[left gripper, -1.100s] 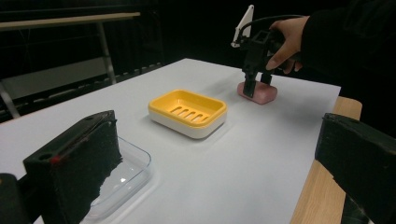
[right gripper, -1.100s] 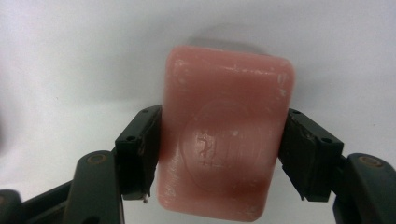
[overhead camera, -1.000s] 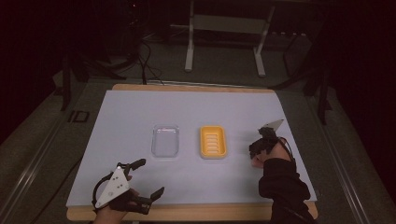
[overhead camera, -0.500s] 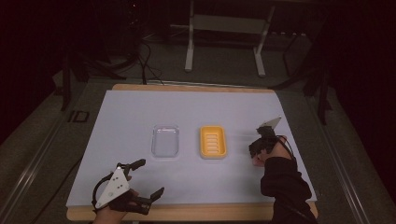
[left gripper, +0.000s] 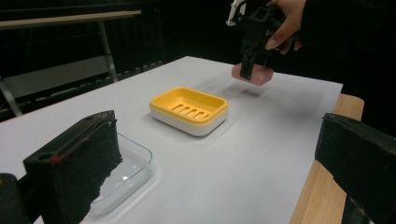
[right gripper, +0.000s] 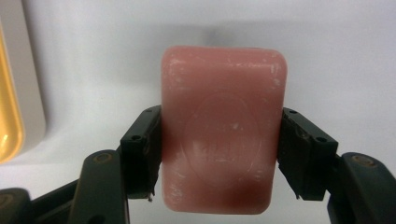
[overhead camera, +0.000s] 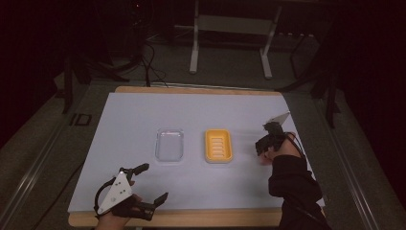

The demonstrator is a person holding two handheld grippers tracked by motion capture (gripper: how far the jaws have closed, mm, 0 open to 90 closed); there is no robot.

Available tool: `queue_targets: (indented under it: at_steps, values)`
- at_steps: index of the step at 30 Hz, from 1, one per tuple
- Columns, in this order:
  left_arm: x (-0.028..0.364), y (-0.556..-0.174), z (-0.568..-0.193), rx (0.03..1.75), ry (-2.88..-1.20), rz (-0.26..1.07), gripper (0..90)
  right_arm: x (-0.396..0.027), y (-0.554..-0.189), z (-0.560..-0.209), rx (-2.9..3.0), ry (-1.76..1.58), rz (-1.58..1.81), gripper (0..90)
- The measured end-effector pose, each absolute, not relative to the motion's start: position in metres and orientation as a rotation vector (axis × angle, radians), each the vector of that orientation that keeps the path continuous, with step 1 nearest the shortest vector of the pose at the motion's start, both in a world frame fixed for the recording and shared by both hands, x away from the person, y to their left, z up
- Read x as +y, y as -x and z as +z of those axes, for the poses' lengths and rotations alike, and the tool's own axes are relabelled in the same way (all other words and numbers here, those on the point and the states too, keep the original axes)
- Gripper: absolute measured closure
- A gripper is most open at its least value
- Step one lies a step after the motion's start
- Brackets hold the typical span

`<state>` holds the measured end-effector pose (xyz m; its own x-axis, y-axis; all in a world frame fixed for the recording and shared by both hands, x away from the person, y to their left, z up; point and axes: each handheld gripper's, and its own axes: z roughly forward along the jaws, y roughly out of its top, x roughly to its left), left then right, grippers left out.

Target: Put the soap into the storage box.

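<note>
My right gripper (right gripper: 219,154) has its fingers clamped on the pink soap (right gripper: 223,128), right of centre in the high view beside the yellow dish (overhead camera: 218,146), likely its destination; my left gripper (overhead camera: 146,184) waits open, lower left.

In the high view, the pink soap (overhead camera: 263,159) is looking like a tiny blur under the right gripper (overhead camera: 262,146). In the right gripper view, the yellow soap dish (right gripper: 8,93) is getting cut off at the left edge. The clear tray (left gripper: 126,170) is hiding partly behind the left gripper's near finger.
</note>
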<state>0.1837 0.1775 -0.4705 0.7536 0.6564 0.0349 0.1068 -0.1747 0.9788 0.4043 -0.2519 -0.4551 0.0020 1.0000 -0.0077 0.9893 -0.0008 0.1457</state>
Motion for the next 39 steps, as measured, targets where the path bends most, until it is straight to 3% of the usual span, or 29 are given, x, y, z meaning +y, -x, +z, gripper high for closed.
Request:
queue_targets:
  at_steps: [29, 39]
  values:
    - [0.178, -0.182, -0.470, 0.608, -1.709, 0.553, 0.4, -0.205, -0.420, -0.392, 2.184, -2.018, 0.198, 37.5]
    - [0.178, -0.181, -0.470, 0.593, -1.704, 0.553, 0.4, -0.179, -0.422, -0.386, 2.244, -1.965, 0.209, 37.5]
